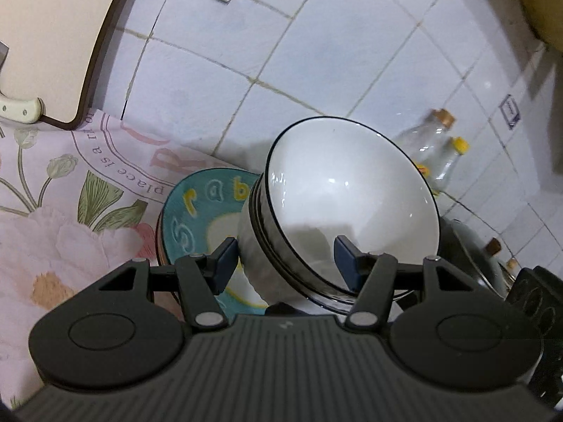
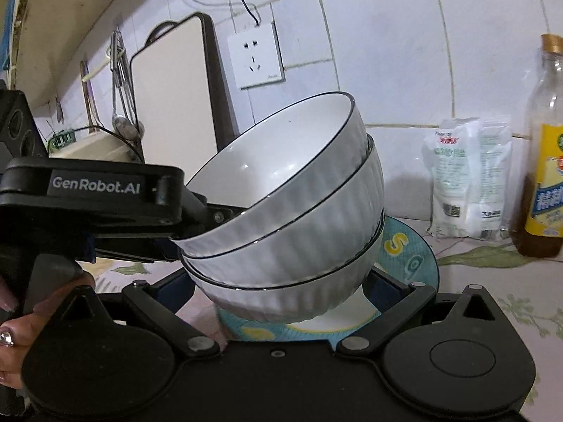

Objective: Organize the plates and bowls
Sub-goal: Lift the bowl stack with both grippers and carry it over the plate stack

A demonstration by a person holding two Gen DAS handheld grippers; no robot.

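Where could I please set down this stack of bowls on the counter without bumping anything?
Bare floral cloth lies between the teal plate and the cutting board. A smaller patch sits between plate and oil bottle, before the white bag. Beside the bowl stack, glass bottles crowd the wall.

Bowls (image 2: 281,211) — glossy white ceramic, ribbed outside; plate (image 1: 197,211) glazed teal; cloth (image 1: 52,211) matt floral; wall tiles (image 2: 404,52) glossy.
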